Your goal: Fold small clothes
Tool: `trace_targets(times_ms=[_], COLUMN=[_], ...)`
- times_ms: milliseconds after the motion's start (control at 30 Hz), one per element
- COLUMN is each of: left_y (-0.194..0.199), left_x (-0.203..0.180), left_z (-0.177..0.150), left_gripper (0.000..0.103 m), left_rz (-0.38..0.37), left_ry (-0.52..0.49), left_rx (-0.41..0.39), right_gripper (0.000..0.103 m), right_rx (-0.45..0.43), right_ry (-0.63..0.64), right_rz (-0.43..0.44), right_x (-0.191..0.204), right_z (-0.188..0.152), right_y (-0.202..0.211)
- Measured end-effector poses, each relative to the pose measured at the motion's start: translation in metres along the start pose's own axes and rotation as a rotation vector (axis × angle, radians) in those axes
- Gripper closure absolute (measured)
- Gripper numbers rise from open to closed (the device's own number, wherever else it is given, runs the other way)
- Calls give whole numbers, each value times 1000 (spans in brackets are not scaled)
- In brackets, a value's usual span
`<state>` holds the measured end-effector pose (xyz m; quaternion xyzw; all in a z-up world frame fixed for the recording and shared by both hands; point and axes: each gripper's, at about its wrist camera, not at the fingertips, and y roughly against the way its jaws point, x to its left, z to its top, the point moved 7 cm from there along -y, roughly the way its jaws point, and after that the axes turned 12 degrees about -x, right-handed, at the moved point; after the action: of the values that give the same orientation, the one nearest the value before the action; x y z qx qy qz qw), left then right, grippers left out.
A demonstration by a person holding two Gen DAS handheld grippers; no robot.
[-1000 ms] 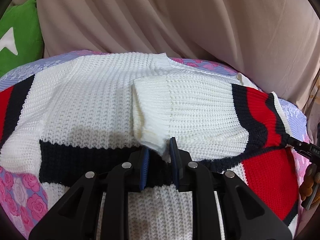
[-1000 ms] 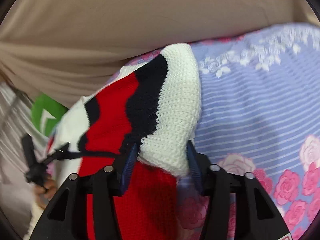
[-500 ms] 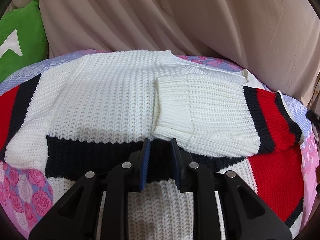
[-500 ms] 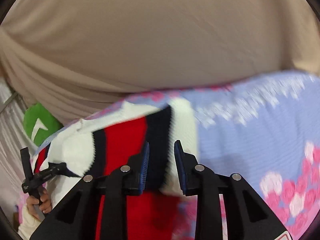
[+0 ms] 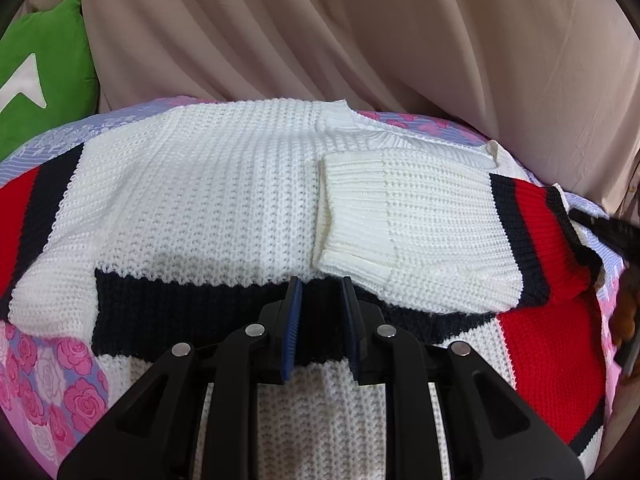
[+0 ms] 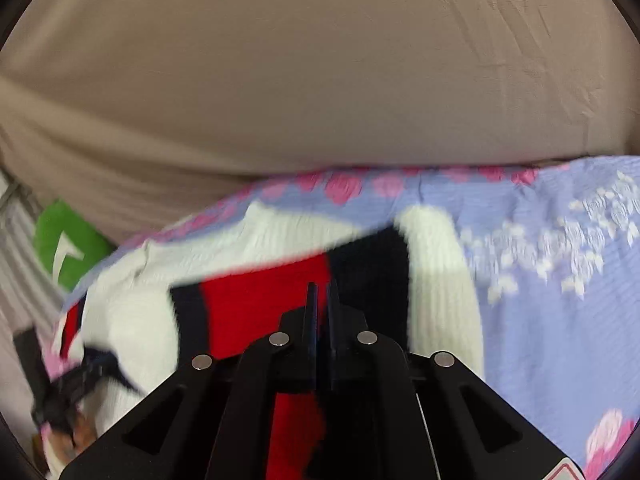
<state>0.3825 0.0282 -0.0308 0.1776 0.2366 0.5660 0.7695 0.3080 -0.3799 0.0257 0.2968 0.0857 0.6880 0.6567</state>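
A knit sweater lies flat on a floral bedspread, filling the middle of the frame, one sleeve folded across its chest at right. The left hand-held gripper hovers over the navy band, fingers spread, empty. The right hand-held gripper, blurred, has its fingers pressed together above the red stripe.

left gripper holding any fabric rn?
No: in the left wrist view the left gripper stands open with nothing between its fingers, hovering over the navy band of the sweater.
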Motion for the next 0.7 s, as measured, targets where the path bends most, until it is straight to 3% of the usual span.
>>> trace_targets(times_ms=[33,67,133,167,200,267,300,333,367,433,467,500,567,600,667,700], left_y=[0,0,0,0,0,0,0,0,0,3,7,10,17,18,13,6], left_x=[-1,-1,-1,0,2,4,4,4,4,5,5,6,4,0,-9,-15], left_z=[0,0,0,0,0,0,0,0,0,1,2,3,9,12,14,13], left_gripper=[83,83,83,84,85,88,88,88,88,88,81,64,45,40,31,31], left_rz=[3,5,5,4,4,9,10,12,14,2,-11,-16,-41,-64,-100,-112], left_ry=[-4,-5,4,16,24,31,31,29,30,42,52,60,80,89,92,87], left_rx=[0,0,-3,-4,-3,-3,-4,-5,-7,-17,-30,-45,-78,-82,-47,-13], right_gripper=[101,103,103,91,90,91,91,93,96,97,95,94,88,84,64,60], right_rx=[43,23,31,2,-25,-28,16,51,6,14,-1,-20,-69,-80,-109,-126], right_ry=[40,61,14,0,19,79,101,100,83,25,19,29,63,67,40,13], right_rz=[-49,-56,-66,-38,2,-5,-41,-57,-42,-51,-39,-31,-41,-46,-62,-74], right_x=[-8,-16,-21,-17,-10,-7,-11,-22,-24,-29,-27,-26,-16,-7,-8,-10], right_z=[-14,-22,-24,-22,-24,-38,-50,-65,-64,-61,-58,-55,-52,-49,-40,-39], right_y=[-5,-1,19,41,58,73,67,61,64,78,89,94,106,103,102,103])
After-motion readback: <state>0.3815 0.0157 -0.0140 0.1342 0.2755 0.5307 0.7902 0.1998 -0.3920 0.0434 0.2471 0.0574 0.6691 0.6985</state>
